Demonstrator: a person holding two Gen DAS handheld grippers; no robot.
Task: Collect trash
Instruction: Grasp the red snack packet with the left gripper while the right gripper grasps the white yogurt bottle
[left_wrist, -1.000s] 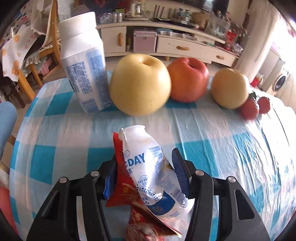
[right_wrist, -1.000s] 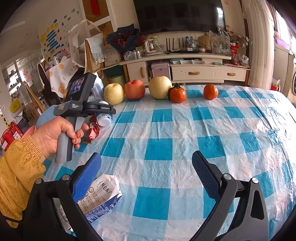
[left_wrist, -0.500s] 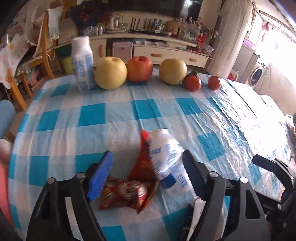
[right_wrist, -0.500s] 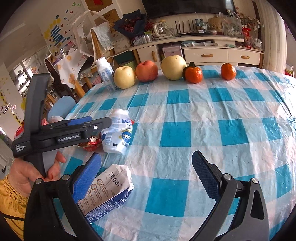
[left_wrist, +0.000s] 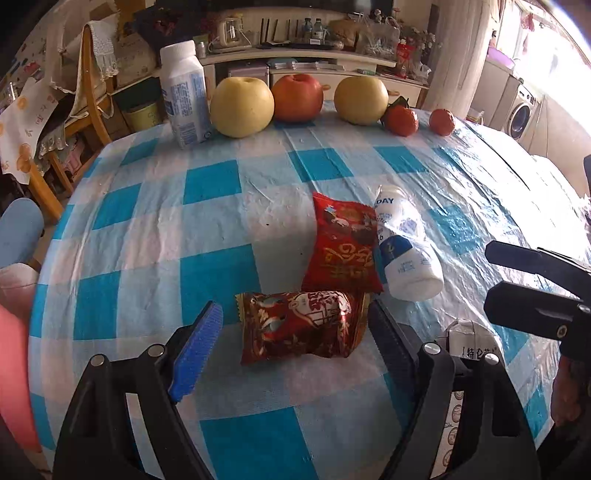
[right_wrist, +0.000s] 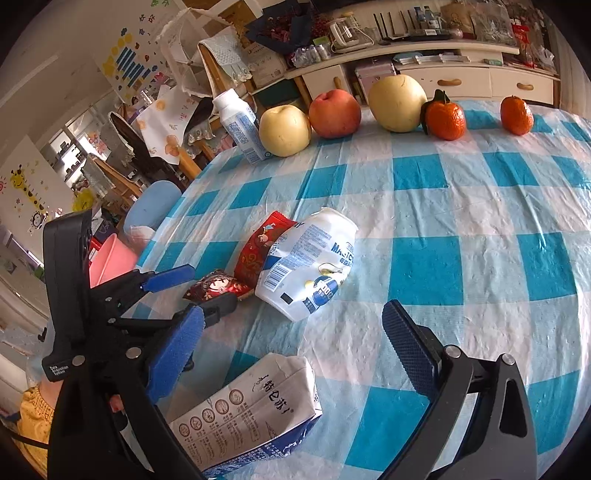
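The left gripper (left_wrist: 291, 328) stands wide, its blue pads clear of the crinkled dark-red foil snack wrapper (left_wrist: 301, 334) lying between them on the blue-and-white checked tablecloth (left_wrist: 221, 229). Just beyond lie a flat bright-red snack packet (left_wrist: 341, 251) and, touching it, a crushed white plastic drink bottle (left_wrist: 406, 251) on its side. The right gripper (right_wrist: 291, 339) is also wide and empty, with a squashed white-and-blue milk carton (right_wrist: 255, 410) lying below its left pad
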